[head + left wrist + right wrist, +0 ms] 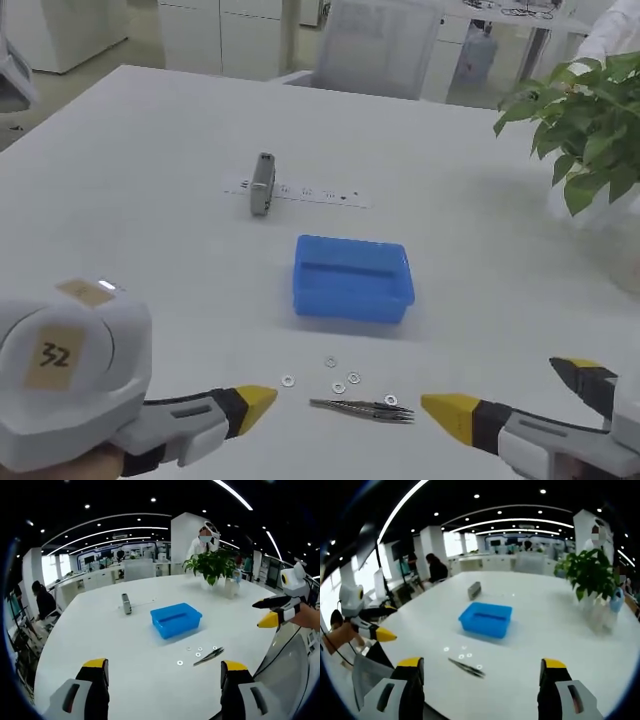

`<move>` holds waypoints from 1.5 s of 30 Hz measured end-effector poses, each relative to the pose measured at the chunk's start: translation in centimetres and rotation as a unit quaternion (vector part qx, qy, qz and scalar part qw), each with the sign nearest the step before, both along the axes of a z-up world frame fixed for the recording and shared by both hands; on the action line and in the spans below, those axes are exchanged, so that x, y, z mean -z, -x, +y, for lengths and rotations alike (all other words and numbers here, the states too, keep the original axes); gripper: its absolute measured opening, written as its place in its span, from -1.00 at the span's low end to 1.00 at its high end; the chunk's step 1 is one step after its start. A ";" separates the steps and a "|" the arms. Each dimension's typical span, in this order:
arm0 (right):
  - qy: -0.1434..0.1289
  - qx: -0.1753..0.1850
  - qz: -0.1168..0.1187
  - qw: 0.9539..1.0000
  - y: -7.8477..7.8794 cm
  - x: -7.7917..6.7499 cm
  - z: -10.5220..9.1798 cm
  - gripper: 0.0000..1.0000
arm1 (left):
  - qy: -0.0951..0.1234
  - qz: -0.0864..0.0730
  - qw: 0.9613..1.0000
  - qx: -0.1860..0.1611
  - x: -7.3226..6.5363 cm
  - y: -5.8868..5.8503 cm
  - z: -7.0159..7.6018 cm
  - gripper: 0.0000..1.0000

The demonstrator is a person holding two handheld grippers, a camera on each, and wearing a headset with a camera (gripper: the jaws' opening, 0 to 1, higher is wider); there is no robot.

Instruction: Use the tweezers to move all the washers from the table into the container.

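Observation:
A blue container (352, 278) sits mid-table and looks empty. Several small washers (339, 387) lie loose on the white table (150, 200) just in front of it. Metal tweezers (365, 408) rest flat beside them, untouched. My left gripper (164, 666) is open and holds nothing; one of its yellow fingertips (255, 400) hovers left of the washers. My right gripper (512, 390) is open and empty, to the right of the tweezers. The right gripper view has the tweezers (466, 667), washers (461, 656) and container (486, 618) ahead of its jaws.
A grey device (263, 183) stands on a white strip (310, 193) behind the container. A potted plant (590, 120) is at the far right edge. An office chair (375, 45) stands behind the table. People are in the background.

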State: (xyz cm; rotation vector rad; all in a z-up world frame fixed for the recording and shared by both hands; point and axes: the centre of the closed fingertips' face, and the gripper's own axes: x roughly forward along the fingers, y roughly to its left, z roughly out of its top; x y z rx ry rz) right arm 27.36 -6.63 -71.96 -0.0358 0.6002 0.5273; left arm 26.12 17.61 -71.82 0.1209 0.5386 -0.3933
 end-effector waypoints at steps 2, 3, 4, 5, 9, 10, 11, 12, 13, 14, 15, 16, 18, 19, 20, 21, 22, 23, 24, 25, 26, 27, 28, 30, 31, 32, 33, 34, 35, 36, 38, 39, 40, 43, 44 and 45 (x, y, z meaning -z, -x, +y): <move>-0.001 0.001 0.001 1.000 0.0 0.0 0.0 0.89 | 0.001 0.003 1.000 0.000 0.1 0.0 0.0 0.90; -0.001 0.002 0.001 1.000 0.0 0.0 0.0 0.89 | 0.001 0.004 1.000 0.000 0.2 0.0 0.0 0.90; 0.000 0.002 0.001 1.000 0.0 0.0 0.0 0.89 | 0.002 0.005 1.000 0.000 0.2 0.0 -0.1 0.90; 0.000 0.002 0.002 1.000 0.0 0.0 0.1 0.89 | 0.002 0.005 1.000 0.000 0.2 0.0 -0.1 0.90; 0.001 0.002 0.006 1.000 -0.1 0.3 0.1 0.89 | 0.005 0.006 1.000 -0.001 0.3 -0.2 0.0 0.89; 0.001 0.002 0.007 1.000 -0.2 0.4 0.1 0.89 | 0.004 0.007 1.000 0.000 0.3 -0.2 0.1 0.89; 0.000 0.002 0.008 1.000 -0.2 0.5 0.1 0.89 | 0.004 0.008 1.000 0.001 0.4 -0.3 0.1 0.88; -0.001 0.002 0.010 1.000 -0.2 0.6 0.1 0.89 | 0.004 0.008 1.000 0.001 0.4 -0.3 0.1 0.88; -0.001 0.003 0.011 1.000 -0.2 0.7 0.1 0.89 | 0.004 0.011 1.000 0.003 0.6 -0.3 0.0 0.86; -0.001 0.005 0.013 1.000 -0.2 0.8 0.1 0.89 | 0.005 0.013 1.000 0.005 0.7 -0.3 -0.1 0.84; -0.002 0.006 0.014 1.000 -0.2 0.9 0.1 0.88 | 0.005 0.015 1.000 0.009 0.8 -0.4 -0.3 0.82; -0.003 0.007 0.016 1.000 -0.2 1.0 0.0 0.88 | 0.004 0.017 1.000 0.012 1.0 -0.4 -0.4 0.80; -0.002 0.009 0.019 1.000 -0.1 1.2 0.0 0.88 | -0.003 0.021 1.000 0.020 1.3 -0.5 -0.7 0.79; -0.001 0.009 0.019 1.000 -0.1 1.2 -0.1 0.88 | -0.006 0.022 1.000 0.022 1.5 -0.7 -0.8 0.78; -0.001 0.009 0.019 1.000 -0.1 1.2 -0.1 0.88 | -0.007 0.021 0.999 0.023 1.5 -0.8 -0.8 0.77; -0.001 0.011 0.020 1.000 -0.2 1.2 -0.2 0.88 | -0.007 0.021 0.999 0.024 1.6 -0.9 -0.9 0.76; -0.001 0.012 0.019 1.000 -0.2 1.2 -0.2 0.87 | -0.006 0.022 0.999 0.026 1.7 -1.1 -1.0 0.76; 0.000 0.015 0.017 1.000 -0.3 1.2 -0.4 0.85 | -0.005 0.023 0.999 0.027 1.7 -1.2 -1.1 0.74; 0.001 0.016 0.016 1.000 -0.4 1.2 -0.5 0.83 | -0.004 0.023 0.999 0.029 1.8 -1.3 -1.2 0.72; 0.000 0.019 0.016 1.000 -0.4 1.2 -0.5 0.81 | -0.005 0.023 0.999 0.032 1.9 -1.5 -1.3 0.68; -0.002 0.020 0.015 1.000 -0.4 1.3 -0.5 0.79 | -0.007 0.019 0.999 0.040 2.1 -1.7 -1.5 0.59; -0.001 0.020 0.017 1.000 -0.4 1.6 -0.5 0.78 | -0.008 0.014 0.999 0.050 2.2 -1.8 -1.7 0.46; 0.002 0.020 0.021 1.000 -0.3 1.9 -0.5 0.77 | -0.008 0.011 0.998 0.066 2.5 -1.9 -2.2 0.34; 0.012 0.017 0.032 0.999 -0.1 2.6 -0.6 0.75 | -0.003 0.016 0.996 0.088 3.2 -2.1 -3.0 0.12; 0.014 0.018 0.035 0.999 0.0 2.8 -0.6 0.74 | 0.000 0.019 0.995 0.099 3.5 -2.1 -3.5 0.03; 0.015 0.018 0.038 0.999 0.1 3.1 -0.6 0.73 | 0.003 0.021 0.994 0.109 3.7 -2.2 -3.9 -0.05; 0.014 0.018 0.041 0.999 0.2 3.2 -0.6 0.73 | 0.003 0.027 0.992 0.125 4.1 -2.3 -4.5 -0.15; 0.014 0.018 0.043 0.999 0.2 3.3 -0.6 0.73 | -0.002 0.031 0.990 0.138 4.5 -2.3 -4.9 -0.22; 0.014 0.018 0.045 0.999 0.2 3.4 -0.6 0.73 | -0.006 0.034 0.988 0.148 4.8 -2.4 -5.2 -0.29; 0.015 0.017 0.047 0.999 0.3 3.5 -0.6 0.72 | -0.009 0.037 0.986 0.160 5.1 -2.5 -5.6 -0.39; 0.017 0.016 0.051 0.998 0.2 3.7 -0.7 0.71 | -0.018 0.046 0.981 0.190 6.1 -2.7 -6.5 -0.52; 0.017 0.015 0.052 0.998 0.3 3.7 -0.7 0.71 | -0.022 0.050 0.978 0.203 6.5 -2.8 -6.9 -0.57; 0.016 0.014 0.054 0.998 0.3 3.8 -0.6 0.71 | -0.026 0.057 0.975 0.213 7.0 -2.8 -7.2 -0.59; 0.015 0.010 0.059 0.998 0.3 3.9 -0.5 0.71 | -0.047 0.068 0.963 0.255 8.6 -3.1 -8.2 -0.71; 0.016 0.009 0.060 0.998 0.3 3.9 -0.5 0.71 | -0.052 0.068 0.960 0.265 9.0 -3.2 -8.4 -0.76; 0.016 0.009 0.061 0.998 0.3 4.0 -0.4 0.71 | -0.055 0.073 0.957 0.276 9.5 -3.1 -8.8 -0.79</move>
